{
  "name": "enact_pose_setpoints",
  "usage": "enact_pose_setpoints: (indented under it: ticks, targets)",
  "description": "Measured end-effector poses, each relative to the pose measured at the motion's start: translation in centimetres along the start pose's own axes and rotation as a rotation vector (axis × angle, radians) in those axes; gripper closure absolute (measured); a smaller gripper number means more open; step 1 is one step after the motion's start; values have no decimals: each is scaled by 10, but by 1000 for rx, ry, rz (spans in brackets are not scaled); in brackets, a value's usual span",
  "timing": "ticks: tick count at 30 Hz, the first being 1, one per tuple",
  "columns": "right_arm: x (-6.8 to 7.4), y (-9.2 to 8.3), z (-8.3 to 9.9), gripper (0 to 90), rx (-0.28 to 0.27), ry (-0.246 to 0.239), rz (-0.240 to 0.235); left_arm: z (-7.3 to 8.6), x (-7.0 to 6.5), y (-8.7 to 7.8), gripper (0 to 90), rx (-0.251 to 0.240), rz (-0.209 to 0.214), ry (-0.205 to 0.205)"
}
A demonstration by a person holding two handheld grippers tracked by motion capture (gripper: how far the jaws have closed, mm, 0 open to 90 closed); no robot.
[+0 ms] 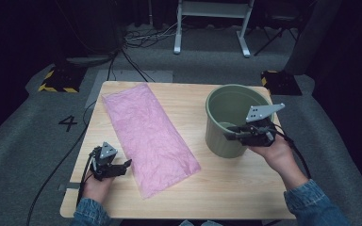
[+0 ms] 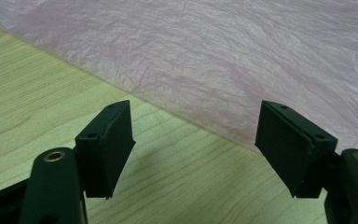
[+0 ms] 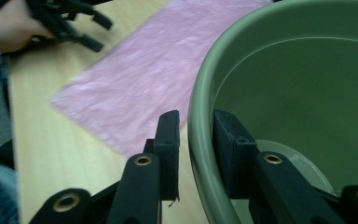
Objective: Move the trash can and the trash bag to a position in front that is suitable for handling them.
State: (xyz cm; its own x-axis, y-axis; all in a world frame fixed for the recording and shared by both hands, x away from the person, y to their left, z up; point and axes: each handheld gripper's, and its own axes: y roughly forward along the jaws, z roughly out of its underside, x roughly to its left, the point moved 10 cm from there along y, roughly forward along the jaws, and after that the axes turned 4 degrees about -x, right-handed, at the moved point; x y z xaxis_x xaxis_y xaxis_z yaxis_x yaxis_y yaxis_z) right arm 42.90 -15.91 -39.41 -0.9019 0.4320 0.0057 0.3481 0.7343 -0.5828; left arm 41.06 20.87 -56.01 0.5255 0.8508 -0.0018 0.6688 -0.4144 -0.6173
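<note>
A flat pink plastic bag (image 1: 146, 136) lies slantwise on the left half of the wooden table (image 1: 245, 183). An olive green bin (image 1: 213, 122) stands upright at the right. My right gripper (image 1: 231, 134) is shut on the bin's near rim (image 3: 200, 116), one jaw outside the wall and one inside. The bin looks sharp in the right gripper view while the bag (image 3: 149, 79) behind it is blurred. My left gripper (image 1: 125, 167) rests low at the table's front left, open, with bare wood between its jaws (image 2: 196, 140). The bag's edge (image 2: 214, 56) lies just beyond its fingertips.
Grey carpet surrounds the table, with a white frame's legs (image 1: 212, 28) and cables (image 1: 141, 37) at the back. A cable (image 1: 56, 174) trails off the table's left side. Bare wood lies in front of the bin and along the near edge.
</note>
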Motion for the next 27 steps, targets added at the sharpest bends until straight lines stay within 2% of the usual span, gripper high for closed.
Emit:
enact_pose_setpoints:
  ticks: [1, 2, 8, 9, 13, 14, 15, 20, 21, 24, 27]
  targets:
    - [6, -1, 1, 713, 1, -9, -7, 0, 0, 0, 273, 0, 0, 0]
    - [6, -1, 1, 713, 1, -9, -7, 0, 0, 0, 273, 0, 0, 0]
    - [44, -10, 8, 711, 1, -27, -81, 0, 1, -1, 274, -1, 1, -6]
    - [44, -10, 8, 711, 1, -27, -81, 0, 1, -1, 274, -1, 1, -6]
    - [62, -17, 14, 707, -11, -26, -110, 0, 0, -1, 275, -8, 0, -7]
    - [71, -22, 18, 707, -10, -23, -125, 0, 0, -1, 279, -8, 1, -8]
    - [71, -22, 18, 707, -10, -23, -125, 0, 0, -1, 279, -8, 1, -9]
    - [99, -32, 25, 703, 0, -56, -165, -3, -1, 1, 280, -9, 3, -11]
    - [99, -32, 25, 703, 0, -56, -165, -4, -1, 2, 280, -11, 2, -4]
    - [114, -35, 27, 681, 14, -81, -169, -4, -3, 3, 281, -7, 6, -4]
    - [120, -36, 26, 678, 6, -75, -187, -5, -2, 3, 281, -11, 8, -6]
